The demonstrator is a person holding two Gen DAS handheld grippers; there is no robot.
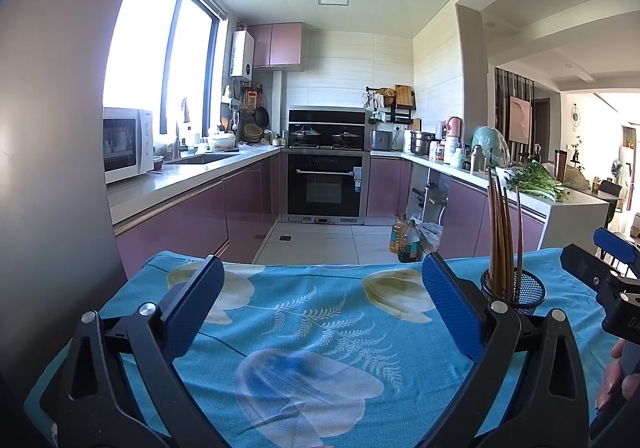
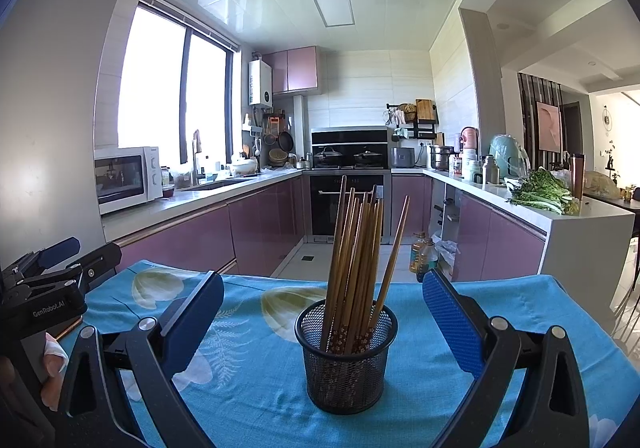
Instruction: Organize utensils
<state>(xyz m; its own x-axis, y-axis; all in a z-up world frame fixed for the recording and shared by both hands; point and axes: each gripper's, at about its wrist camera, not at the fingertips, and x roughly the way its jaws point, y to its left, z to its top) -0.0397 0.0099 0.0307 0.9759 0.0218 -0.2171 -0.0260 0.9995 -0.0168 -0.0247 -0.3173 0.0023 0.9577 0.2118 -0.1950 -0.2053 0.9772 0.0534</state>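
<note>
- Chopsticks [image 2: 360, 260] stand bunched in mesh holder [image 2: 346, 360], centre of blue floral cloth [image 2: 500, 300].
- Right gripper [image 2: 323, 318] spread, empty, flanking holder.
- Left gripper [image 1: 323, 302] spread, empty, over bare cloth.
- Risk: a finger nudging the light holder likely tips it, spilling sticks.

One mesh holder [image 2: 346, 360], roughly ten chopsticks [image 2: 356, 260], two tools

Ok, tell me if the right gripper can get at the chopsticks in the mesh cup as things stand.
Probably yes. The right gripper is open, with the mesh cup of chopsticks between its fingers and nothing in the way.
</note>
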